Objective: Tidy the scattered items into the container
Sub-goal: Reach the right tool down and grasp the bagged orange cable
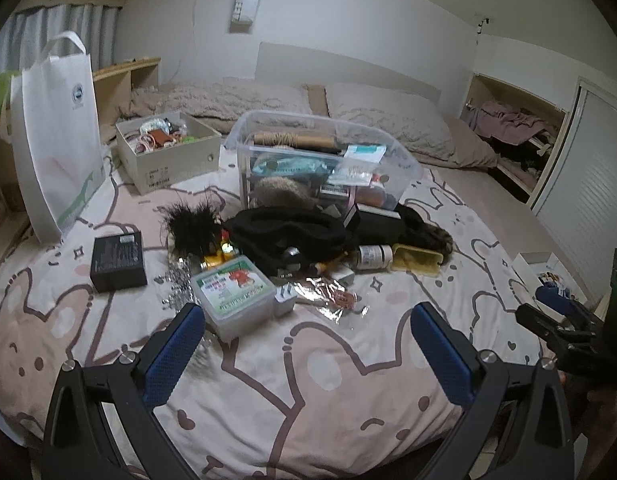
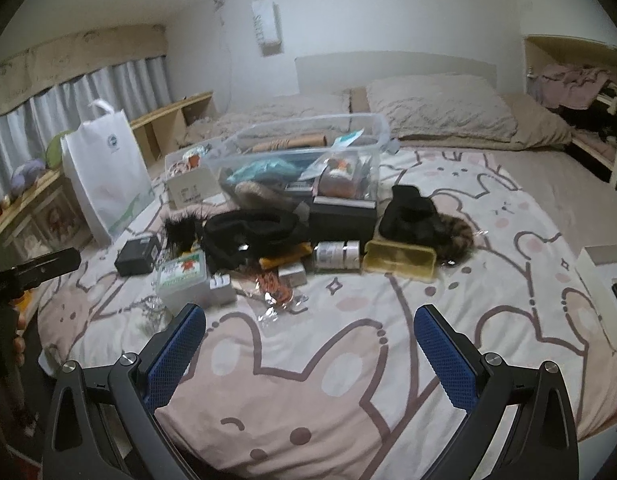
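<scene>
A clear plastic bin [image 1: 404, 160] [image 2: 382, 128], partly filled, stands mid-bed. In front of it lies a scatter: a black box [image 1: 118, 260] [image 2: 138, 256], a black feathery piece [image 1: 192, 224], black fabric [image 1: 292, 236] [image 2: 252, 232], a green-labelled plastic box [image 1: 232, 292] [image 2: 184, 276], a white plug [image 1: 284, 298], crinkled foil wrap [image 1: 332, 296], a small jar [image 1: 372, 256] [image 2: 334, 256], a yellow tray [image 1: 416, 264] [image 2: 400, 264]. My left gripper [image 1: 308, 312] hovers open just before the pile. My right gripper [image 2: 310, 314] is open too, over bare bedding.
A cardboard box [image 1: 168, 168] of trinkets and a white tote bag [image 1: 56, 136] stand at the left. Pillows [image 1: 388, 120] line the headboard. A white box [image 2: 604, 264] sits at the bed's right edge. Rabbit-print bedding [image 2: 328, 380] lies bare near the grippers.
</scene>
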Demonstrator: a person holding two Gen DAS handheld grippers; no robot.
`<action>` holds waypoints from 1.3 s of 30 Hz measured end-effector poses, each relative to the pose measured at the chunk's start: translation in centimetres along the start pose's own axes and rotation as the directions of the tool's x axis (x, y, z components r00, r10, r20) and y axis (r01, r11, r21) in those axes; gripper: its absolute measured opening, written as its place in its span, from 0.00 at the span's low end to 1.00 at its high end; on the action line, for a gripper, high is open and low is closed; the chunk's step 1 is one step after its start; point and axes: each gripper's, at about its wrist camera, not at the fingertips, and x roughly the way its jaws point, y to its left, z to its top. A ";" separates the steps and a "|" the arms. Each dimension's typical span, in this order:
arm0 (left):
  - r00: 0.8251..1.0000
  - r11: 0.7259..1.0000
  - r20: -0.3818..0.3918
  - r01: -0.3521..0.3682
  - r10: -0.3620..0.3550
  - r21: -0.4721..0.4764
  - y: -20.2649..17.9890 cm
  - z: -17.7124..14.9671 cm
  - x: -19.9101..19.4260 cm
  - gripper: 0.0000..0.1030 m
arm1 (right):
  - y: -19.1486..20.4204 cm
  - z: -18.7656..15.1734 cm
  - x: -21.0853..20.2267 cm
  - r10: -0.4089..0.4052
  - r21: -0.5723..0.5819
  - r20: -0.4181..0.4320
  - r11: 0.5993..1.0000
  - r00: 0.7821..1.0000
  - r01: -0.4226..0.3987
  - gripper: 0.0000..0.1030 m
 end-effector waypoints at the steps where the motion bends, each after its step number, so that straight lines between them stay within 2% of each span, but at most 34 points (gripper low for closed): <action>1: 1.000 1.000 -0.009 0.012 -0.012 -0.003 0.2 -0.3 0.4 1.00 | 0.2 -0.1 0.4 0.002 -0.010 -0.011 1.000 1.000 -0.002 1.00; 9: 0.991 0.996 -0.104 0.079 -0.084 -0.048 1.6 -2.5 4.3 1.00 | 1.2 -1.0 5.5 0.001 -0.051 -0.119 0.999 0.993 -0.007 1.00; 15: 0.975 0.987 -0.158 0.145 -0.155 -0.068 2.3 -3.5 6.5 1.00 | 1.7 -1.0 10.2 0.001 -0.053 -0.218 0.999 0.976 -0.013 1.00; 27: 0.963 0.991 -0.236 0.122 -0.131 -0.051 3.4 -4.8 9.5 1.00 | 4.3 -0.2 20.4 0.019 -0.191 -0.360 0.977 0.933 -0.094 1.00; 32: 0.958 0.991 -0.254 0.119 -0.131 -0.059 4.2 -5.0 10.2 1.00 | 6.0 -0.5 24.1 0.006 -0.268 -0.414 0.955 0.910 -0.128 1.00; 34: 0.958 0.991 -0.256 0.116 -0.129 -0.067 4.4 -5.0 10.3 1.00 | 6.3 -0.7 25.6 -0.033 -0.291 -0.444 0.950 0.896 -0.109 1.00; 36: 0.959 0.991 -0.254 0.108 -0.124 -0.076 4.6 -5.1 10.4 1.00 | 6.3 -0.8 26.7 -0.050 -0.287 -0.464 0.953 0.884 -0.097 1.00; 39: 0.960 0.990 -0.246 0.112 -0.131 -0.091 4.7 -5.0 10.4 1.00 | 5.9 -0.9 27.6 -0.037 -0.254 -0.476 0.962 0.878 -0.097 0.99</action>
